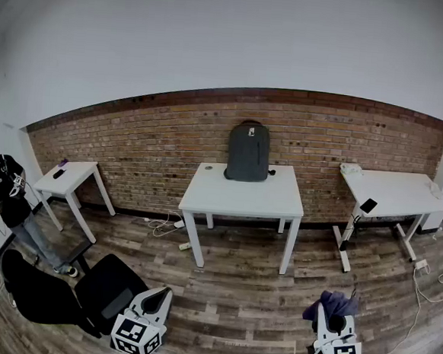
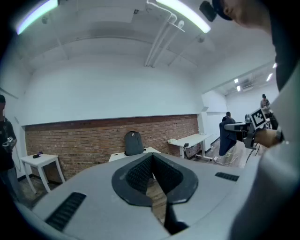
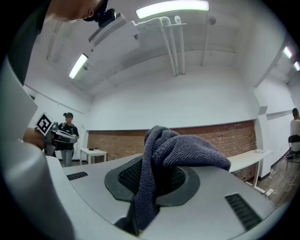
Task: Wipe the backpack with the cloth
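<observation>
A dark grey backpack (image 1: 248,151) stands upright on the middle white table (image 1: 243,198), leaning on the brick wall; it shows small in the left gripper view as the backpack (image 2: 133,143). Both grippers are held low, well short of that table. My right gripper (image 1: 331,318) is shut on a dark blue-grey cloth (image 1: 332,303); in the right gripper view the cloth (image 3: 180,150) bunches over the pads and hangs down between them. My left gripper (image 1: 163,291) is shut with nothing in it, its dark pads (image 2: 136,176) meeting at the tip.
A small white table (image 1: 69,177) stands at the left wall, with a person (image 1: 0,197) beside it. A white desk (image 1: 394,192) stands at the right. A black office chair (image 1: 83,291) is close to my left gripper. Cables (image 1: 164,225) lie on the wooden floor.
</observation>
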Demonstrator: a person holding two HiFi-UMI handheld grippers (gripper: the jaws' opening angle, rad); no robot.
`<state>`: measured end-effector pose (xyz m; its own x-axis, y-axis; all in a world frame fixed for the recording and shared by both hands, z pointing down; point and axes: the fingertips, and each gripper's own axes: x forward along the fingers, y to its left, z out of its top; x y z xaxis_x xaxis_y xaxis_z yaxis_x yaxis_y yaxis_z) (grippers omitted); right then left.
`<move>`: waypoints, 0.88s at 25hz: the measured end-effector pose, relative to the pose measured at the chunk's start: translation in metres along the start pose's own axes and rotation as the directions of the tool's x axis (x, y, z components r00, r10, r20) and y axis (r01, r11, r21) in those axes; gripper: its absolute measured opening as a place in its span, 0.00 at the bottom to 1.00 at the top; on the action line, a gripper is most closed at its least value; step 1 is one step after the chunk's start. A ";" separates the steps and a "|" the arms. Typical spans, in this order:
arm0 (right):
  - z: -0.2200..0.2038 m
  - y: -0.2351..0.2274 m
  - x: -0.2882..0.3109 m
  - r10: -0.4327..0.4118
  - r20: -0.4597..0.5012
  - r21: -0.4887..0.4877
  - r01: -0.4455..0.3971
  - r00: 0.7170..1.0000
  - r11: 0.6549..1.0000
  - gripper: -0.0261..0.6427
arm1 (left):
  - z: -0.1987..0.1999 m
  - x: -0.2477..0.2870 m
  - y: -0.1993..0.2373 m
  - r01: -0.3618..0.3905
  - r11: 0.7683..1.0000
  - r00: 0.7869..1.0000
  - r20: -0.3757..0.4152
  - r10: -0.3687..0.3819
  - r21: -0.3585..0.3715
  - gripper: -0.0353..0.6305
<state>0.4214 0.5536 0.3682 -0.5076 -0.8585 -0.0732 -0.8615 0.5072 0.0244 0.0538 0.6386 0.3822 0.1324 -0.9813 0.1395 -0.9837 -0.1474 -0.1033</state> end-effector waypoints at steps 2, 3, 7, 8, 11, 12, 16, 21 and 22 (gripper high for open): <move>-0.001 -0.008 0.000 0.013 0.000 -0.011 -0.013 1.000 1.000 0.14 | 0.004 -0.002 -0.007 -0.019 1.000 1.000 0.004 0.019 0.018 0.04; -0.001 -0.012 0.000 0.019 0.000 -0.014 -0.019 1.000 1.000 0.14 | 0.005 -0.003 -0.011 -0.029 0.999 1.000 0.006 0.029 0.027 0.04; -0.006 -0.026 0.003 0.053 -0.013 -0.020 -0.053 0.999 0.998 0.14 | 0.003 -0.005 -0.020 -0.070 0.997 0.998 -0.006 0.070 0.034 0.04; -0.008 -0.028 0.004 0.060 -0.015 -0.022 -0.061 0.998 0.998 0.14 | -0.001 -0.005 -0.021 -0.075 0.997 0.997 -0.017 0.075 0.032 0.04; -0.011 -0.033 0.009 0.066 -0.019 -0.019 -0.066 0.998 0.998 0.14 | -0.005 0.003 -0.019 -0.081 0.996 0.996 -0.040 0.082 0.027 0.04; -0.012 -0.035 0.013 0.064 -0.023 -0.017 -0.064 0.998 0.998 0.14 | -0.004 0.007 -0.018 -0.082 0.996 0.996 -0.039 0.083 0.027 0.04; -0.023 -0.039 0.036 0.058 -0.041 -0.016 -0.059 0.997 0.998 0.14 | -0.005 0.034 -0.008 -0.071 0.997 0.997 -0.035 0.072 0.040 0.04; -0.040 -0.035 0.084 0.047 -0.062 -0.028 -0.048 0.997 0.998 0.14 | -0.025 0.083 0.025 -0.044 0.999 0.997 -0.055 0.046 0.029 0.04; -0.040 -0.035 0.097 0.042 -0.064 -0.033 -0.044 0.997 0.998 0.14 | -0.024 0.096 0.033 -0.039 0.999 0.998 -0.053 0.041 0.027 0.04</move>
<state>0.4016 0.4492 0.4005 -0.5430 -0.8397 -0.0083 -0.8384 0.5416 0.0607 0.0307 0.5422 0.4161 0.0855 -0.9787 0.1868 -0.9845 -0.1119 -0.1354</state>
